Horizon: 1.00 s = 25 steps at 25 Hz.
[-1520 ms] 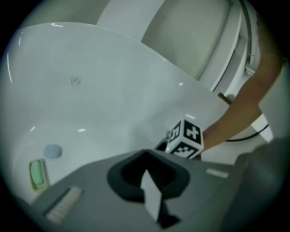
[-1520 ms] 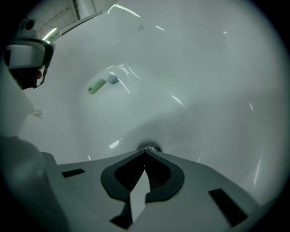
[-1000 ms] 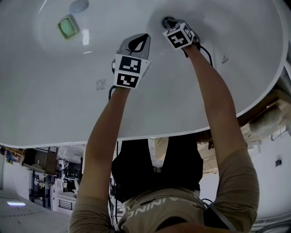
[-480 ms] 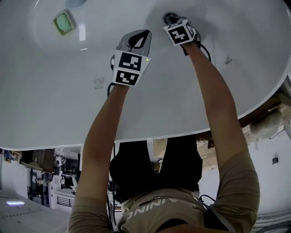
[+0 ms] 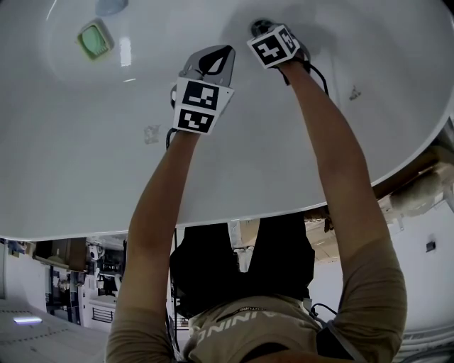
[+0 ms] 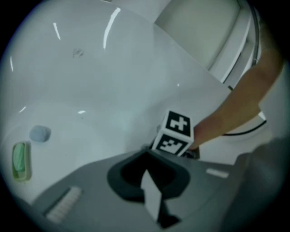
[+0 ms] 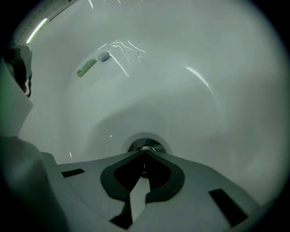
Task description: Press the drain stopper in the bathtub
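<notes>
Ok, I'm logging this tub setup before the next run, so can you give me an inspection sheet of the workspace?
Surface: white bathtub, glossy, bare around the drain.
Job's things: drain stopper set in the tub floor.
Clutter: green block and grey-blue round piece, away from the drain.
Grippers: left hand-held gripper shut, empty; right hand-held gripper shut, tips at the stopper.
Cables: black cable by the right wrist.
Surroundings: cluttered room beyond the rim.
</notes>
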Motion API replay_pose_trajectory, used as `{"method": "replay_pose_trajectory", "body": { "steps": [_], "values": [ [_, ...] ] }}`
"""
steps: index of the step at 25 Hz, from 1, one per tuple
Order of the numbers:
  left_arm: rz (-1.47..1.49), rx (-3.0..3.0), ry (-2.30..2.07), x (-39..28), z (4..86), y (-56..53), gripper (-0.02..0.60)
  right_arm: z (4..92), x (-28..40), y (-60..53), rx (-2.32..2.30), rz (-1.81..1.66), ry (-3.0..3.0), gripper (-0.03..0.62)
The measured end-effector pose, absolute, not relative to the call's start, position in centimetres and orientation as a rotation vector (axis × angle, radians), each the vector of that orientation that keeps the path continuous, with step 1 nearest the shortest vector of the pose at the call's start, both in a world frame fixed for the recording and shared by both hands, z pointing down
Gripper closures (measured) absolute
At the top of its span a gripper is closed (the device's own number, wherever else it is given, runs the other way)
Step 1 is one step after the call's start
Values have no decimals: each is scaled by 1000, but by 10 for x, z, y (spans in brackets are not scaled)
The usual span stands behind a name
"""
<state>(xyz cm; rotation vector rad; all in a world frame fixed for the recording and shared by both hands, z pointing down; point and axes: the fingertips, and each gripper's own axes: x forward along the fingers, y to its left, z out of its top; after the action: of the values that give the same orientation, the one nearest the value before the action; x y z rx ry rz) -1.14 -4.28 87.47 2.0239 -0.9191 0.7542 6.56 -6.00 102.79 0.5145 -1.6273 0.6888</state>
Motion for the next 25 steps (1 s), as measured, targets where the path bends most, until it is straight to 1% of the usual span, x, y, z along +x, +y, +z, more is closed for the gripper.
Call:
{"method": "replay_pose_trajectory", "body": {
  "steps": [10,15,25],
  "values": [
    [785,2051,-901,-12,870,-38,580,1022,65,-61,517,743,-1670,580],
    [791,2051,-908,-15,865,-39,580,1011,66,-57,510,674,-1713,580],
    [798,2085,-914,-12,820,-44,580,960,75,-44,536,651,-1723,580]
  ]
}}
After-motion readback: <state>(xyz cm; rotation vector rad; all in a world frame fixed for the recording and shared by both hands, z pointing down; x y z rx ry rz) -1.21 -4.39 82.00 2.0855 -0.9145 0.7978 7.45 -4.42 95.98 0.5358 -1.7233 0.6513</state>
